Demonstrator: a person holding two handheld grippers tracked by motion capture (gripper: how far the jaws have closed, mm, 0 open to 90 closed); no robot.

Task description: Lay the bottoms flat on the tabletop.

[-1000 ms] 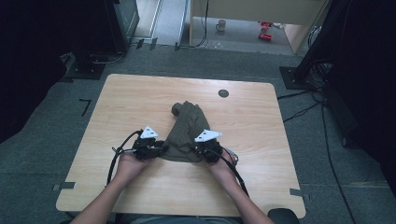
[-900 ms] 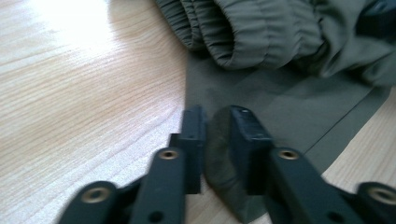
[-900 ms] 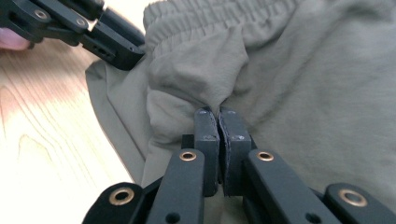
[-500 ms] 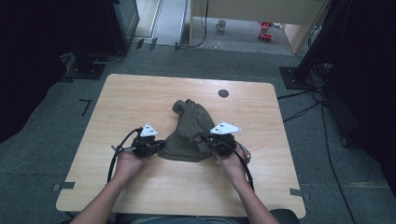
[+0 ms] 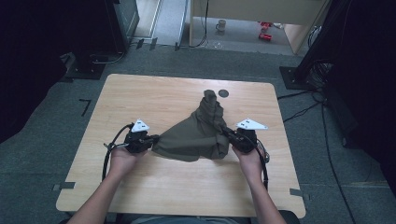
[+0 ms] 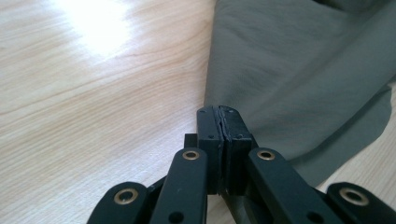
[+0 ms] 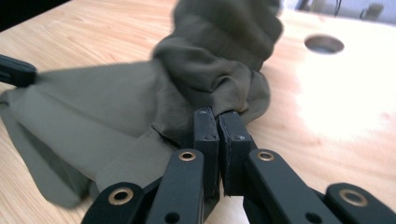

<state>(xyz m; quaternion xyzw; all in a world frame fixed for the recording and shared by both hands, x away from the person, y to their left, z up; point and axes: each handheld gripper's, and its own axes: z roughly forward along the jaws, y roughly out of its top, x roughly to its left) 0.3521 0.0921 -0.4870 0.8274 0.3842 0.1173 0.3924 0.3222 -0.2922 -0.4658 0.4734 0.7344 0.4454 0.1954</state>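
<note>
An olive-green cloth (image 5: pixel 198 133) lies bunched on the wooden table (image 5: pixel 154 98), stretched flat at its near edge between the two grippers. My left gripper (image 5: pixel 152 139) is shut on the cloth's left corner; in the left gripper view its jaws (image 6: pixel 223 116) press together with the fabric (image 6: pixel 299 79) running out to the right. My right gripper (image 5: pixel 229 136) is shut on the cloth's right side; in the right gripper view the jaws (image 7: pixel 217 119) pinch a fold of the cloth (image 7: pixel 140 107). The far part of the cloth rises in a crumpled ridge (image 5: pixel 211 105).
A round dark hole (image 5: pixel 223 93) sits in the table near its far edge, just beyond the cloth, and appears as the hole (image 7: pixel 323 44) in the right gripper view. Cables trail from both grippers. Dark stands and cables flank the table on the floor.
The right gripper has moved to the right, away from the left one, and the cloth's near edge has been pulled out wider and flatter. The left gripper stayed about where it was.
</note>
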